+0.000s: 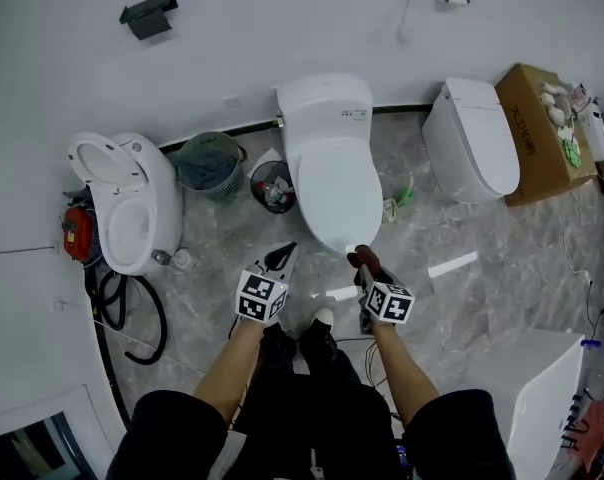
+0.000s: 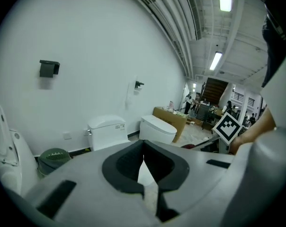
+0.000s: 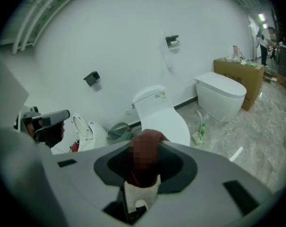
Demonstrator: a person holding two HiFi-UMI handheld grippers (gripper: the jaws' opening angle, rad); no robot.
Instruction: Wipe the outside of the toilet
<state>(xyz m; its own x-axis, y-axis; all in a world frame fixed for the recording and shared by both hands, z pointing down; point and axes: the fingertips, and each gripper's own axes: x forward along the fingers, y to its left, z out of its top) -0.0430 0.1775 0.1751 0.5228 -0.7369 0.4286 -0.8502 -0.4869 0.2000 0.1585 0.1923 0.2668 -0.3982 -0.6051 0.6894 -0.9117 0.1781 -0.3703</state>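
Note:
The white toilet (image 1: 332, 158) with its lid down stands against the wall, straight ahead of me; it also shows in the left gripper view (image 2: 107, 129) and the right gripper view (image 3: 162, 115). My right gripper (image 1: 364, 268) is shut on a dark red cloth (image 1: 362, 258), held just off the front tip of the bowl. The cloth (image 3: 145, 148) bulges between the jaws (image 3: 144, 174) in the right gripper view. My left gripper (image 1: 282, 258) hovers left of the bowl's front, shut with nothing in it (image 2: 143, 148).
A second toilet (image 1: 127, 203) with its lid up stands at the left, a third toilet (image 1: 472, 138) at the right. A green bin (image 1: 208, 163) and a small black bin (image 1: 273, 185) sit between the left two. A cardboard box (image 1: 542, 133) and black hose (image 1: 132, 318) flank the floor.

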